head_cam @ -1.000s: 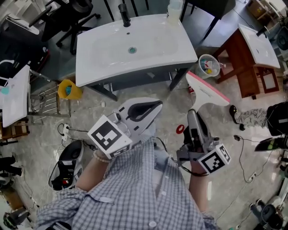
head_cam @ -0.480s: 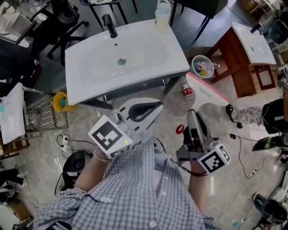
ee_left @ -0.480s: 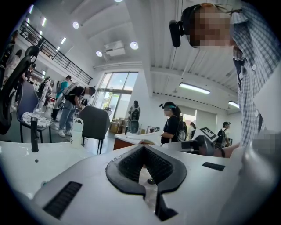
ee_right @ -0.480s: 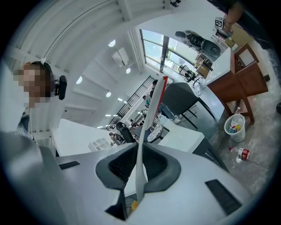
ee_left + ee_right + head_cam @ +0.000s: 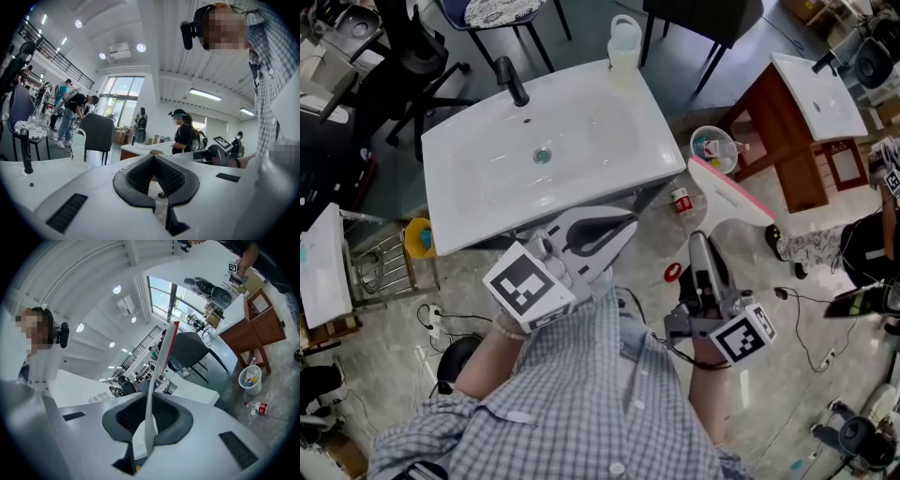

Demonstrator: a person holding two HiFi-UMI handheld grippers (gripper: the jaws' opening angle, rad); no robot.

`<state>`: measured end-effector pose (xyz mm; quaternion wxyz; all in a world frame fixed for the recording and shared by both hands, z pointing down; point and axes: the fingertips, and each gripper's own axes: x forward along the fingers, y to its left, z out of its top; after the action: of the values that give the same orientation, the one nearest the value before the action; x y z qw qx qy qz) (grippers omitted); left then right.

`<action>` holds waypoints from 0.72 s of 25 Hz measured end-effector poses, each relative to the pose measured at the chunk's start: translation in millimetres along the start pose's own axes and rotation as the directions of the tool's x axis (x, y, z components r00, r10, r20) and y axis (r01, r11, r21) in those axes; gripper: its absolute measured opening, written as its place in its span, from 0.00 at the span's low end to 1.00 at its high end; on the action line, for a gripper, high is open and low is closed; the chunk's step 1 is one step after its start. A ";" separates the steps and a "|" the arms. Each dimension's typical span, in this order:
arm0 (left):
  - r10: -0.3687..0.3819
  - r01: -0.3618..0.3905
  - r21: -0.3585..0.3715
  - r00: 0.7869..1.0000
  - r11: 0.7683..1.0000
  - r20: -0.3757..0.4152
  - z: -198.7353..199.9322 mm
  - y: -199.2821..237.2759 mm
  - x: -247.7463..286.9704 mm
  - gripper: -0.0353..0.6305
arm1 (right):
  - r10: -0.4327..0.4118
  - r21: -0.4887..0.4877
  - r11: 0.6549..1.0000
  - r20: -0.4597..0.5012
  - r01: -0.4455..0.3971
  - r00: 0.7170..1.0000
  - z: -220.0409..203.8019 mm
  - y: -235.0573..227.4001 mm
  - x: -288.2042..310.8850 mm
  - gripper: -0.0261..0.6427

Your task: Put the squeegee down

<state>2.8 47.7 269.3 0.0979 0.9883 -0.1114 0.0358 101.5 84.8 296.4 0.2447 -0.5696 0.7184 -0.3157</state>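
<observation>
Clamps the squeegee (image 5: 729, 195) by its white handle in the right gripper (image 5: 701, 246), jaws tight on it. Holds it in the air over the floor (image 5: 759, 267), pink-edged blade end pointing away, just right of the white sink (image 5: 487, 187). Holds the left gripper (image 5: 623, 228) closed and empty, aimed at the sink's front edge.

Two grippers: the left gripper (image 5: 630, 219) and the right gripper (image 5: 700, 244). One squeegee (image 5: 733, 195). Two white basins: the large basin (image 5: 478, 192), with one black tap (image 5: 512, 82) and one jug (image 5: 623, 44) at its far edge, and the small basin (image 5: 813, 92) on one wooden stand (image 5: 787, 161). On the floor (image 5: 787, 375): one bin (image 5: 713, 148), one bottle (image 5: 680, 200), one yellow bucket (image 5: 419, 237).
</observation>
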 end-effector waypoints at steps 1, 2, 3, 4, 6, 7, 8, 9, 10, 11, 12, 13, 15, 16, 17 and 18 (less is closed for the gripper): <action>-0.002 0.002 -0.001 1.000 1.000 -0.001 0.6 5.3 2.9 0.06 | -0.001 -0.001 1.000 0.004 0.001 1.000 2.6 -2.1 5.4 0.09; -0.004 0.004 -0.002 1.000 1.000 -0.001 0.9 10.7 5.5 0.06 | -0.002 -0.004 1.000 0.005 0.002 1.000 4.7 -4.2 10.9 0.09; -0.006 0.006 -0.004 1.000 1.000 -0.002 0.7 15.9 7.6 0.06 | -0.004 -0.008 1.000 0.004 0.004 1.000 6.0 -6.5 16.2 0.09; -0.008 0.008 -0.007 1.000 1.000 -0.003 -0.1 20.6 8.8 0.06 | -0.008 -0.010 1.000 0.001 0.008 1.000 6.3 -8.7 21.1 0.09; -0.011 0.011 -0.010 1.000 1.000 -0.009 -3.6 29.7 9.7 0.06 | -0.012 -0.014 1.000 -0.003 0.012 1.000 5.8 -11.0 30.1 0.09; -0.010 0.010 -0.010 1.000 1.000 -0.010 -5.3 34.5 10.3 0.06 | -0.010 -0.018 1.000 -0.004 0.010 1.000 6.0 -11.4 34.4 0.09; -0.007 0.006 -0.010 1.000 1.000 -0.011 -6.6 38.8 10.9 0.06 | -0.010 -0.021 1.000 -0.006 0.009 1.000 6.2 -12.1 38.2 0.09; -0.003 0.002 -0.013 1.000 1.000 -0.009 -7.6 41.9 11.2 0.06 | -0.011 -0.021 1.000 -0.011 0.011 1.000 5.9 -13.5 41.1 0.09; 0.000 0.000 -0.018 1.000 1.000 -0.007 -8.3 43.9 11.7 0.06 | -0.014 -0.021 1.000 -0.016 0.014 1.000 5.4 -15.2 43.1 0.09; 0.000 0.000 -0.023 1.000 1.000 -0.005 -8.7 45.4 12.4 0.06 | -0.016 -0.021 1.000 -0.021 0.016 1.000 5.5 -16.5 45.1 0.09; 0.001 -0.001 -0.027 1.000 1.000 -0.004 -8.7 47.7 13.3 0.06 | -0.016 -0.021 1.000 -0.025 0.015 1.000 6.1 -17.1 47.9 0.09; 0.003 -0.003 -0.029 1.000 1.000 -0.003 -8.3 50.8 14.0 0.06 | -0.013 -0.022 1.000 -0.028 0.012 1.000 6.9 -17.1 51.4 0.09; 0.011 -0.011 -0.033 1.000 0.999 0.000 -6.8 57.2 14.6 0.06 | -0.009 -0.022 1.000 -0.035 0.009 0.999 7.8 -17.1 57.8 0.09; 0.015 -0.015 -0.036 1.000 0.999 0.002 -6.3 59.6 14.5 0.06 | -0.010 -0.021 1.000 -0.039 0.009 0.999 7.8 -17.7 59.7 0.09; 0.019 -0.018 -0.038 1.000 0.999 0.004 -5.8 61.5 14.3 0.06 | -0.013 -0.021 1.000 -0.042 0.012 0.999 7.7 -19.0 61.2 0.09; 0.022 -0.022 -0.037 1.000 0.999 0.005 -5.3 63.4 14.1 0.06 | -0.017 -0.021 1.000 -0.045 0.016 0.999 7.8 -20.7 62.6 0.09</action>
<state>1.9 -14.9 287.6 0.1156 0.9851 -0.1233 0.0321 106.3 19.5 306.8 0.2197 -0.5708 0.7223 -0.3229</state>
